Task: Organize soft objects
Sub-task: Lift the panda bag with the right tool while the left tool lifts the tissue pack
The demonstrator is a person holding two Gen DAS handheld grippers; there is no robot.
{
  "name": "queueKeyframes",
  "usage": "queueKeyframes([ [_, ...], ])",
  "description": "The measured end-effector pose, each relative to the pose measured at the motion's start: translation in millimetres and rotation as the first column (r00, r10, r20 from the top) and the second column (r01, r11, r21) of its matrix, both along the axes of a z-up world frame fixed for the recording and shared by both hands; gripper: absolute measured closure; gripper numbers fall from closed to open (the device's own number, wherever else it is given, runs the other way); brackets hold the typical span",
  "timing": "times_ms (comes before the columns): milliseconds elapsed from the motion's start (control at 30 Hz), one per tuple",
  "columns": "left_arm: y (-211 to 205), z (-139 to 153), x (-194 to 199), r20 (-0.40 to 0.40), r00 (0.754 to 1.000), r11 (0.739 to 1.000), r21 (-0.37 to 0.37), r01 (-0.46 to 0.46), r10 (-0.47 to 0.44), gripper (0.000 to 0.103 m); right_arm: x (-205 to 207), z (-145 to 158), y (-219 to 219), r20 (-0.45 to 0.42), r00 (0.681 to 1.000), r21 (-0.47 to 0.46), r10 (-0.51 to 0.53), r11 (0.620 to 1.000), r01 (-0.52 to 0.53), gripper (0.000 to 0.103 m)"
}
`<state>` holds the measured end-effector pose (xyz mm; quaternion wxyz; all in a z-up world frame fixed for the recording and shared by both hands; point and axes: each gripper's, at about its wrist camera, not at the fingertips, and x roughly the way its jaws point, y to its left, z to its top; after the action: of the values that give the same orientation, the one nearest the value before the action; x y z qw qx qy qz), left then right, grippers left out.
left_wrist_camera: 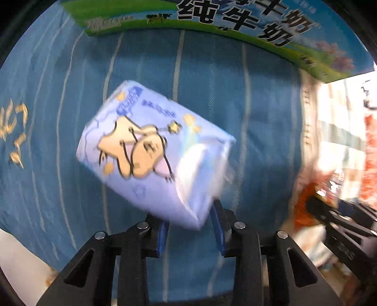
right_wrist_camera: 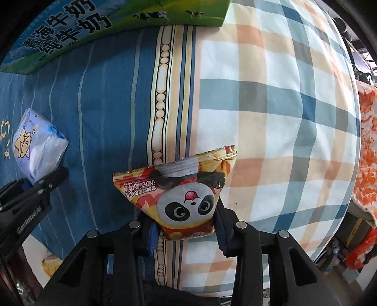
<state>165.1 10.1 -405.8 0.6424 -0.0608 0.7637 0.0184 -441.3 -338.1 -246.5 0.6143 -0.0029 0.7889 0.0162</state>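
Observation:
My left gripper (left_wrist_camera: 189, 223) is shut on a pale blue tissue pack (left_wrist_camera: 150, 150) with a cartoon star figure, held above the blue striped bedsheet (left_wrist_camera: 235, 94). The same pack (right_wrist_camera: 38, 146) and the left gripper (right_wrist_camera: 35, 186) show at the left of the right wrist view. My right gripper (right_wrist_camera: 186, 231) is shut on a snack bag (right_wrist_camera: 179, 188) with a panda face, held over the seam between the blue sheet (right_wrist_camera: 94, 117) and a plaid pillow (right_wrist_camera: 271, 106).
A milk carton box (left_wrist_camera: 212, 21) with green and blue print lies at the far edge of the bed; it also shows in the right wrist view (right_wrist_camera: 94, 26). An orange patterned cloth (right_wrist_camera: 367, 153) hangs at the right, beyond the pillow.

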Motion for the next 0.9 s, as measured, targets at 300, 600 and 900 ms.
queueKeyframes([
  [300,66.3,38.9,-9.7,-0.084,0.927,0.882,-0.284,-0.375,0.366,0.037,26.5,20.8,-20.4,0.027,0.999,0.016,-0.038,0.999,0.037,0.062],
  [600,106.1,-1.3,9.1,-0.240,0.790,0.769,-0.194,-0.609,0.564,0.026,28.4,24.7,-21.5,0.040,0.997,0.004,-0.063,0.998,0.062,0.062],
  [900,105.1,-15.4,15.5,-0.234,0.808,0.810,-0.118,-0.575,0.540,0.046,33.2,19.8,-18.2,0.038,0.998,0.001,-0.049,0.999,0.049,0.062],
])
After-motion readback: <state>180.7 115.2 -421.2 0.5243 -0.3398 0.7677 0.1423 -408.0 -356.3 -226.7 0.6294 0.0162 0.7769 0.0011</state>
